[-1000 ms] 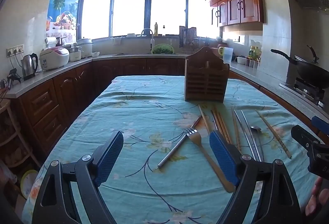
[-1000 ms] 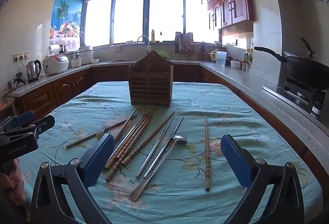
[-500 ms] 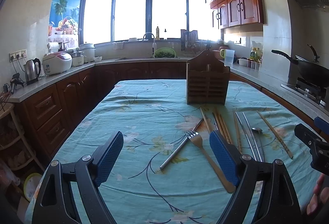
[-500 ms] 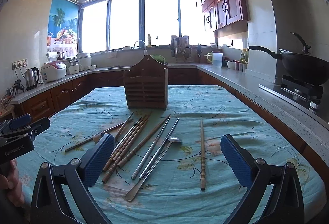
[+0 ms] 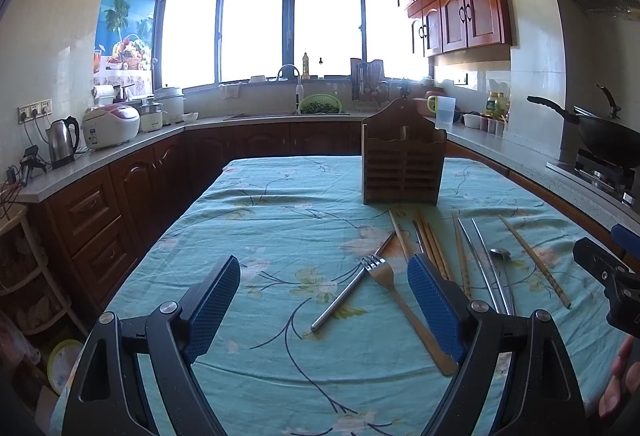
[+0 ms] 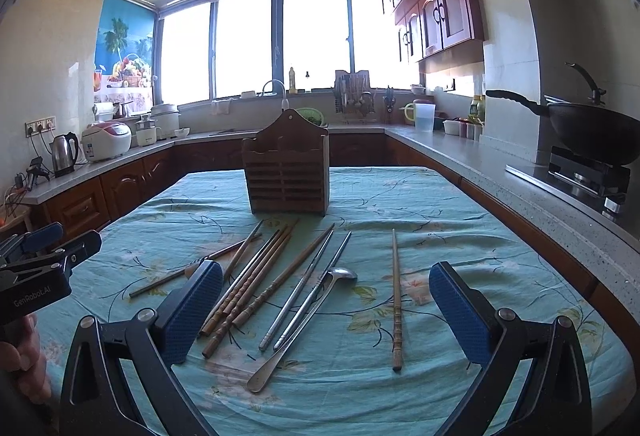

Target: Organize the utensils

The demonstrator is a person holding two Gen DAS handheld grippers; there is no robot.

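A slatted wooden utensil holder (image 5: 403, 164) (image 6: 289, 172) stands upright on the table, beyond the utensils. In front of it lie a fork (image 5: 400, 300), a metal chopstick (image 5: 352, 284), several wooden chopsticks (image 6: 256, 276), a pair of metal chopsticks (image 6: 308, 284), a metal spoon (image 6: 304, 320) and a lone wooden chopstick (image 6: 396, 296). My left gripper (image 5: 324, 304) is open and empty above the near table, left of the fork. My right gripper (image 6: 326, 312) is open and empty, above the near ends of the chopsticks and spoon.
The table carries a teal floral cloth (image 5: 280, 220). Dark wood cabinets and counters run around it, with a kettle (image 5: 62, 140) and rice cooker (image 5: 110, 126) at left, a wok (image 6: 592, 132) on the stove at right, and a sink under the window.
Both grippers have tilted slightly upward and the views shifted a little; the utensils and holder have not moved. Both stay open.
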